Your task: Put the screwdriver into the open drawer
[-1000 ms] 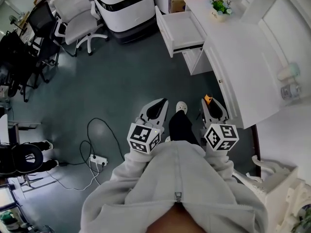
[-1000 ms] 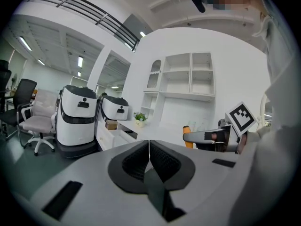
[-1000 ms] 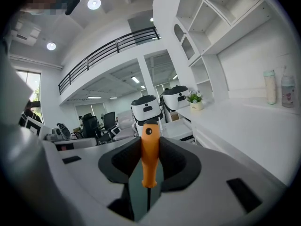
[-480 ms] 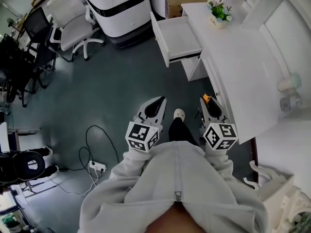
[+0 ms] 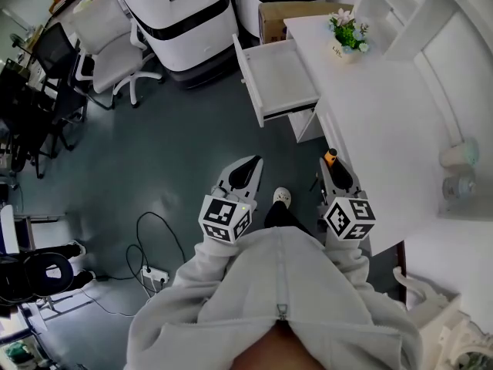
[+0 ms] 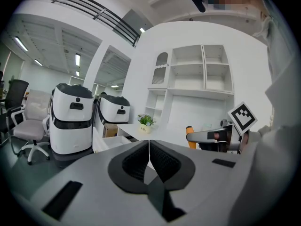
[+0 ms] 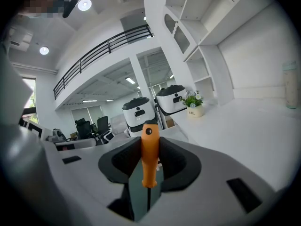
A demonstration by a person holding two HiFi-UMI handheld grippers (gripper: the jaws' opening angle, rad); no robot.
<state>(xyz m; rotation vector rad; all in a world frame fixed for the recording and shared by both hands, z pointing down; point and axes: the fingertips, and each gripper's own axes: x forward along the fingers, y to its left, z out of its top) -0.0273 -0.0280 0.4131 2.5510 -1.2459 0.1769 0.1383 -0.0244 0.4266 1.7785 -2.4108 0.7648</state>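
The screwdriver (image 7: 149, 154) has an orange handle that stands upright between the jaws of my right gripper (image 7: 149, 147), which is shut on it. In the head view its orange end (image 5: 330, 157) pokes out at the tip of the right gripper (image 5: 333, 166), beside the white desk's front edge. My left gripper (image 5: 249, 165) hangs over the floor with its jaws shut and empty (image 6: 149, 142). The open drawer (image 5: 281, 75) juts out from the desk farther ahead, white and empty as far as I can see. It also shows in the left gripper view (image 6: 113, 141).
The white desk (image 5: 385, 129) runs along the right with a small flower pot (image 5: 347, 33) and a jar (image 5: 458, 187). Two white machines (image 5: 181, 14) and a cardboard box (image 5: 289, 10) stand beyond the drawer. An office chair (image 5: 115, 45) and a power strip with cable (image 5: 150, 272) are at the left.
The person has walked forward along the desk, so the drawer and desk have come nearer. Both grippers keep their pose ahead of the body; the screwdriver stays gripped.
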